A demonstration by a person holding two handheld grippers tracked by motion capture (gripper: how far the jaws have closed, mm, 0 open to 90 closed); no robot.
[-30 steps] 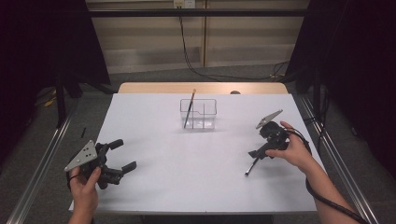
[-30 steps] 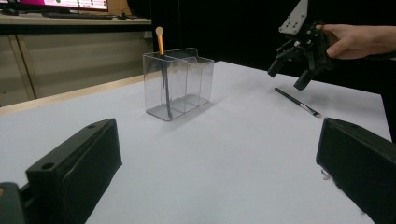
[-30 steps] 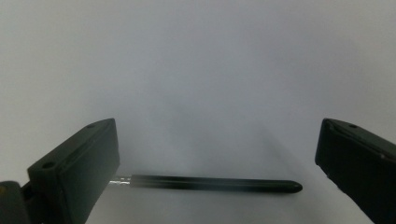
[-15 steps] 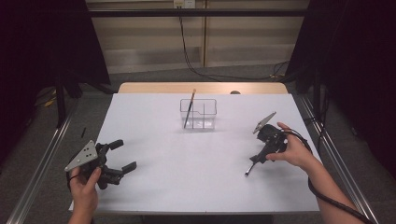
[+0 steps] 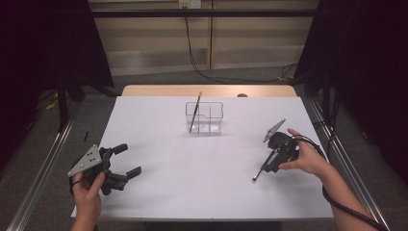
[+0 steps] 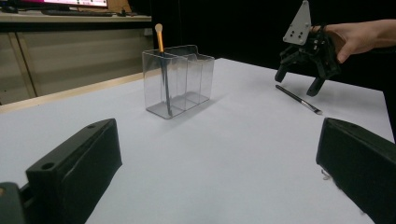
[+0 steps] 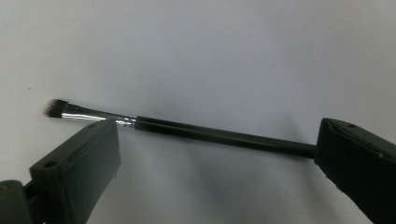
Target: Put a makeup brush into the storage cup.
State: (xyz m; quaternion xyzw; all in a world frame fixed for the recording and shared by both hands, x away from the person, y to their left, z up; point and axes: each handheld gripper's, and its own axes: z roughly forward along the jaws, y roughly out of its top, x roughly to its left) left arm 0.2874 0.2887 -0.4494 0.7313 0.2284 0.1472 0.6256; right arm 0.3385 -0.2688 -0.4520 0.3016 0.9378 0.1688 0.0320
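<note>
White table sheet [image 5: 192,183] carried everything. Clear plastic two-compartment organizer box [image 5: 204,117] sat toward 12 o'clock from table centre, with a thin orange-tipped brush [image 5: 195,111] leaning upright in its left compartment.

Left gripper [image 5: 124,160] hovered near the 8 o'clock corner, jaws wide apart and empty, well apart from any object; in the left gripper view the box [image 6: 179,80] lay ahead of it toward 11 o'clock.

Right gripper [image 5: 270,163] was at the 3 o'clock side of the table, directly over the slim black-handled makeup brush with silver ferrule [image 5: 263,166]. Brush lay flat on the sheet; in the high view its long axis ran from 1 o'clock under the gripper down to the tip at 7 o'clock.

Key relation: in the right gripper view the brush [image 7: 201,132] lay across the gap between the jaws, its axis running nearly along the line from jaw to jaw, bristles toward 9 o'clock beside the left jaw, handle end reaching the right jaw at 3 o'clock. Jaws were spread apart, not clamped; brush looked untouched on the table, though contact at the handle end was hard to tell.

Judgement: right hand was clearly the nearer one for the pickup. Closing as aligned would likely squeeze the brush end to end, so a wrist turn to bring the jaws across the handle seemed needed before lowering.
</note>
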